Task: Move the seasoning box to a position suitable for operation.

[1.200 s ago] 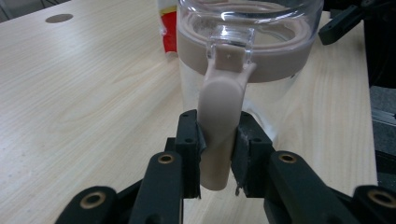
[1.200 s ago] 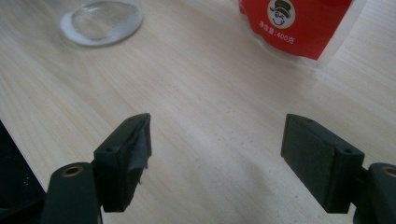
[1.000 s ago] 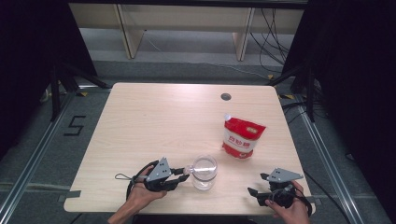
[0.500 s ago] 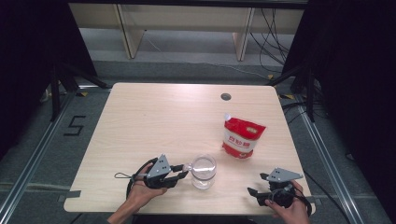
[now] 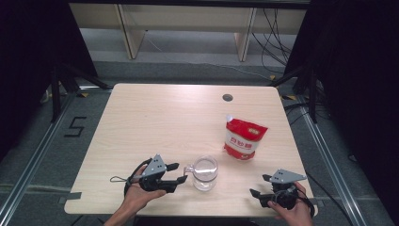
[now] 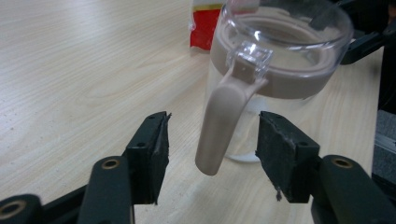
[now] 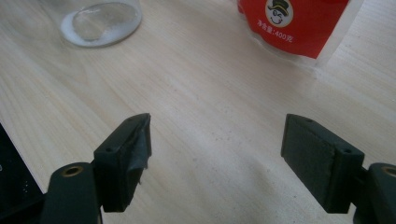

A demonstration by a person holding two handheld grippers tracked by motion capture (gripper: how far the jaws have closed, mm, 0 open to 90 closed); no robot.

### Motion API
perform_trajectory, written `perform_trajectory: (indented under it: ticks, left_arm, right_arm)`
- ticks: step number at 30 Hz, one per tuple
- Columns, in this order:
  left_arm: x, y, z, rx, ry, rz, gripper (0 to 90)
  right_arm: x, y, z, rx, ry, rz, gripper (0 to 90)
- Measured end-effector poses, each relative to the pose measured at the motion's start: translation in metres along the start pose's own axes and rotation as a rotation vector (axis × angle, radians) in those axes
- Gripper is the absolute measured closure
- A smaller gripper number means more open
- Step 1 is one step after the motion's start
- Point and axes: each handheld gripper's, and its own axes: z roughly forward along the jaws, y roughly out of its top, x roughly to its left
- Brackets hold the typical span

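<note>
Clear glass jug (image 6: 280, 70) stands upright just ahead of the left gripper (image 6: 212, 154), its beige handle (image 6: 222, 121) hanging vertically between the 2 spread jaws, untouched; white powder covers its bottom; the right gripper (image 7: 217, 154) rests released, well apart, the red pouch (image 7: 299, 23) beyond it

The bench (image 5: 155, 122) is pale wood grain, smooth and matt. The jug (image 6: 280, 70) is clear glossy plastic with a matt beige handle (image 6: 224, 126). The red pouch (image 5: 244, 139) is shiny film. Both claws' pads (image 7: 133, 154) look like rough black rubber.
</note>
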Motion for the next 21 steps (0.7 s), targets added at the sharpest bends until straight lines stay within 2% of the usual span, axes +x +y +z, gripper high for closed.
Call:
perform_trajectory:
  ticks: [2, 5, 6, 7, 9, 10, 12, 13, 14, 15, 16, 21]
  left_arm:
    - [-0.003, 0.002, -0.002, -0.011, -0.004, -0.027, 41.6]
    - [-0.006, 0.005, -0.008, -0.003, 0.004, -0.003, 41.6]
    - [-0.008, 0.006, -0.008, -0.018, 0.003, -0.015, 41.4]
    - [-0.009, 0.007, -0.011, -0.002, 0.012, -0.001, 41.0]
    - [-0.012, 0.011, -0.014, -0.009, 0.015, -0.012, 41.0]
    - [-0.012, 0.013, -0.016, -0.009, 0.010, -0.003, 41.1]
    - [-0.014, 0.015, -0.018, -0.020, 0.006, -0.010, 41.2]
    - [-0.015, 0.017, -0.018, -0.029, 0.020, -0.016, 41.2]
    - [-0.014, 0.018, -0.019, -0.034, 0.025, -0.004, 41.3]
    - [-0.013, 0.019, -0.020, -0.030, 0.030, -0.001, 41.4]
    - [-0.013, 0.019, -0.019, -0.041, 0.029, -0.023, 41.6]
    - [-0.012, 0.020, -0.021, -0.042, 0.031, -0.039, 42.7]
  right_arm:
    - [-0.001, 0.000, 0.000, -0.001, 0.006, -0.015, 25.3]
    - [-0.001, 0.000, 0.000, -0.004, -0.010, -0.008, 25.3]
    - [-0.001, 0.000, 0.000, -0.006, -0.008, -0.006, 25.3]
    - [-0.001, -0.001, 0.000, -0.004, -0.002, -0.004, 25.2]
    - [-0.002, -0.001, 0.000, -0.001, 0.005, -0.009, 25.2]
    - [-0.002, -0.001, 0.000, 0.001, 0.003, -0.009, 25.2]
    - [-0.002, -0.001, 0.000, 0.001, 0.000, -0.008, 25.2]
    - [-0.002, -0.001, -0.001, -0.003, -0.011, -0.011, 25.3]
    - [0.001, -0.002, -0.002, 0.005, -0.012, 0.025, 25.2]
    - [0.002, -0.002, -0.002, 0.009, -0.010, 0.029, 25.3]
    - [0.000, -0.002, -0.002, 0.000, -0.017, 0.000, 25.2]
    - [0.000, -0.002, -0.001, 0.005, -0.014, 0.010, 25.3]
